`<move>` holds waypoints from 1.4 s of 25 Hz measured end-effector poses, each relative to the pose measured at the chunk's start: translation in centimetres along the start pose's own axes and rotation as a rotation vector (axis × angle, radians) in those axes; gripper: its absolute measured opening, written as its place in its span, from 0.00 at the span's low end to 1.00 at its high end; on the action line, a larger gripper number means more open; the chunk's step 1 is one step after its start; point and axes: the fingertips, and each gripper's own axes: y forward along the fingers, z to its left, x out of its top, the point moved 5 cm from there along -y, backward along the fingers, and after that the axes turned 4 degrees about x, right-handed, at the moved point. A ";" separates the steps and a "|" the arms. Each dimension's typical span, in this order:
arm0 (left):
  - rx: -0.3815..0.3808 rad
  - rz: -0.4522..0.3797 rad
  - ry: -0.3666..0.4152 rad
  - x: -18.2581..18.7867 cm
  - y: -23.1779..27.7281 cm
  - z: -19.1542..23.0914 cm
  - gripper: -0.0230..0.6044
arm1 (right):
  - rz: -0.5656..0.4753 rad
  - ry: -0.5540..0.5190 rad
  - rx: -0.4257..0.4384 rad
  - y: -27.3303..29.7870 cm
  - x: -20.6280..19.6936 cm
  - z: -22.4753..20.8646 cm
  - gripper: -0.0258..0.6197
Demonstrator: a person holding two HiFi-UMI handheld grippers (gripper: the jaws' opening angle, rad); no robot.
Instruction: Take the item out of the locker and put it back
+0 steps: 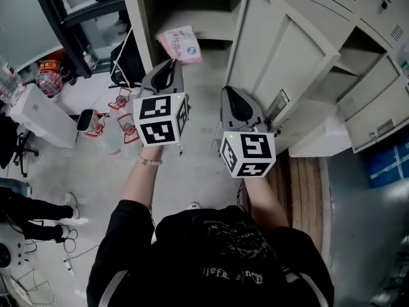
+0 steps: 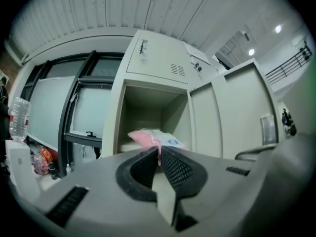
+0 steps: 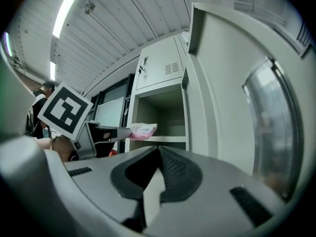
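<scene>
Counts: two hand-held grippers with one marker cube on each, one pink packet, and one locker compartment in play with its one door swung wide.

Left hand-held gripper (image 1: 171, 62): the jaws are pinched down on the near edge of the pink packet (image 1: 181, 45), which sticks out ahead of the tips. The packet is at the mouth of the locker compartment (image 1: 192, 11), level with the shelf front edge. Can't tell if it rests on the shelf or hangs just off it.

Right hand-held gripper (image 1: 230, 93): the jaws are together with nothing between them. It sits just beside the open door (image 1: 281, 56), apart from the packet.

What each view adds:
- Head view: shows both marker cubes (image 1: 160, 118) at once, both forearms, a wristband (image 1: 150, 162) on the left wrist, and further locker doors (image 1: 374, 104) open at far right.
- Left gripper view: shows the pinch close up, with pink film running into the closed tips. A water bottle (image 2: 18, 118) stands at far left.
- Right gripper view: gives a side-on look at the left hand-held gripper (image 3: 106, 132) holding the packet at the shelf (image 3: 168, 138) edge. Its own tips are shut and bare.
</scene>
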 end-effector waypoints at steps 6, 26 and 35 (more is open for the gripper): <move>-0.037 0.021 -0.009 -2.5 -2.3 -1.1 0.07 | 0.007 -0.020 -0.029 -1.4 -1.1 0.3 0.05; -0.098 0.107 -0.006 -8.0 -9.8 -6.1 0.07 | 0.075 -0.004 0.022 -7.0 -5.3 0.6 0.05; 0.002 0.139 0.008 -8.7 -14.8 -11.0 0.07 | 0.135 -0.028 0.154 -12.7 -6.6 -0.2 0.05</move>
